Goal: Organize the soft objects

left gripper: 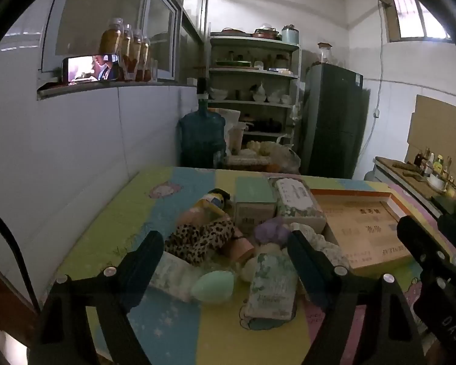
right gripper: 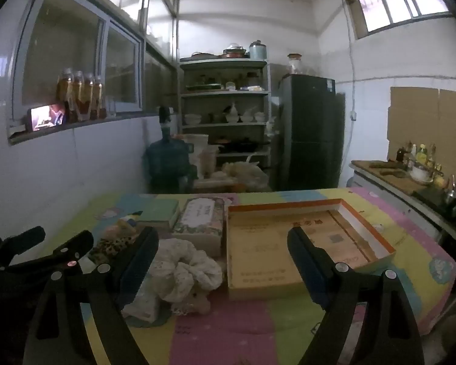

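Lying lengthwise toward camera: tissue pack [left gripper: 272, 286].

left gripper [left gripper: 225, 255]: jaws held wide apart, nothing clamped, fingers pointed forward and tilted slightly downward | right gripper [right gripper: 223, 254]: jaws likewise spread wide, nothing gripped, held level beside the left | spacing: the two are seen side by side, near each other, not touching
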Tool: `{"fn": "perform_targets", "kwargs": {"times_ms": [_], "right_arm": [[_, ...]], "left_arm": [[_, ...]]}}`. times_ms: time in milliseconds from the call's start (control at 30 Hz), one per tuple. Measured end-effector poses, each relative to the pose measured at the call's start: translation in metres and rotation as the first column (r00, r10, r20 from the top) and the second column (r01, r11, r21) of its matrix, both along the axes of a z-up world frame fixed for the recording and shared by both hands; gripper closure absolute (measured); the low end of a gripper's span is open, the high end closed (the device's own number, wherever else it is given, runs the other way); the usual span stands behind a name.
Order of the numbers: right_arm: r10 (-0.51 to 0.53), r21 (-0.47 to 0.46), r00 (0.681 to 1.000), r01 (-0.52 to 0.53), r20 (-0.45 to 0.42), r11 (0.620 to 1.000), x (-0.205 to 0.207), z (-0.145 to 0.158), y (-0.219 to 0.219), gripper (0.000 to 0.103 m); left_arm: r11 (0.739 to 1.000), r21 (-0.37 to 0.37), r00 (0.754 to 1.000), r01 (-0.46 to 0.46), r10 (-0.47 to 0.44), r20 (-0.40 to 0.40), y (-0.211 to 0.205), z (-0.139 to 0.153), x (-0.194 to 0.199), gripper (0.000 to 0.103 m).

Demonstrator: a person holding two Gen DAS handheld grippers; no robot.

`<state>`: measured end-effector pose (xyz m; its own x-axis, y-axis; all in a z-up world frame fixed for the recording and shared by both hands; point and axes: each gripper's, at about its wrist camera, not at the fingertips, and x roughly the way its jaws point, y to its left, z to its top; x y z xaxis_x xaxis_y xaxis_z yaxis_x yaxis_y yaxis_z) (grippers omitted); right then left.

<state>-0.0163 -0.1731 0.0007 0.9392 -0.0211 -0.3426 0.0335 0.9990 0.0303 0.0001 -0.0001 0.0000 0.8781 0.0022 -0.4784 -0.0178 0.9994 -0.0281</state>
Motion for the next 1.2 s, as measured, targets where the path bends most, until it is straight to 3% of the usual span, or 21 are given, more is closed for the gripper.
{"fn": "perform_targets", "kwargs": {"times_ms": [1200], "right_arm": [[0.057,0.020,0.998,-0.057,-0.022,0.998,0.003,-0.002,0.009,0.015]], "left_arm": [[1.000,-0.002,1.000,-0.014,0.014,-0.010,0.003,0.001,-0.001,0.023]]}}
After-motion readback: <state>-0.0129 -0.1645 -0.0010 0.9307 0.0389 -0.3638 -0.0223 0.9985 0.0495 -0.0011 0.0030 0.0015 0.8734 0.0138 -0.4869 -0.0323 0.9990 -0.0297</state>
